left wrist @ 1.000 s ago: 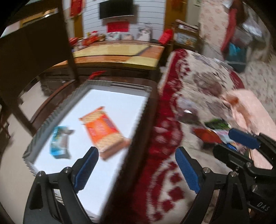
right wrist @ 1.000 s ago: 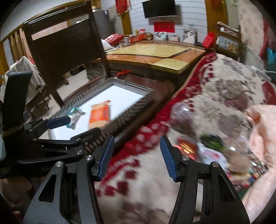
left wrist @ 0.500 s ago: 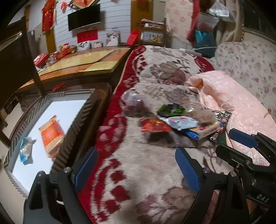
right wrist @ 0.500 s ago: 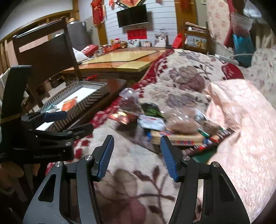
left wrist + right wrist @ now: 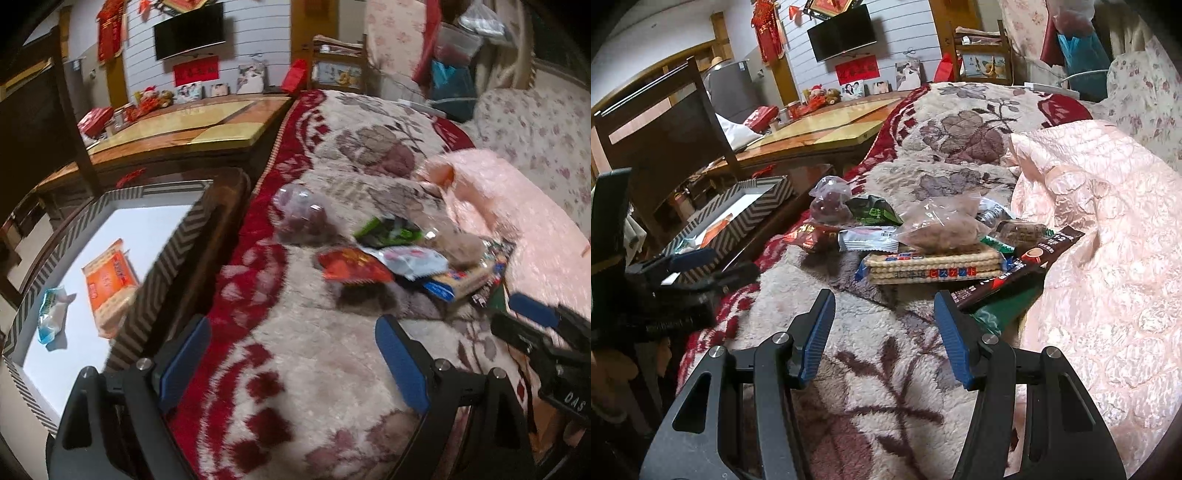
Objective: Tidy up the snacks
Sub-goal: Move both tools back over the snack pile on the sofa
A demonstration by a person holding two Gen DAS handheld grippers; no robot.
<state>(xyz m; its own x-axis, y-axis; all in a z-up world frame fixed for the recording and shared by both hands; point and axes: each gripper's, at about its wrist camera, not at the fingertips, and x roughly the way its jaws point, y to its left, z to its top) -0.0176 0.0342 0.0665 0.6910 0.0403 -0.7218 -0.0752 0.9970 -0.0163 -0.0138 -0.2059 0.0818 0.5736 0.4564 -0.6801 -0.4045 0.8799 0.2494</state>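
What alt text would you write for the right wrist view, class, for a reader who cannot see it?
The open right gripper points at a heap of snacks on a floral blanket, nearest a wafer pack. At far left sits a tray, with the left gripper in front of it.

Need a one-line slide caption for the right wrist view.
Open right gripper faces the snack pile, wafer pack nearest, on a floral blanket; patterned tray at left.

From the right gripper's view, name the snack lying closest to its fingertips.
The dark brown coffee stick sachet: its lower end nearly reaches the right gripper, while the wafer pack lies just beyond.
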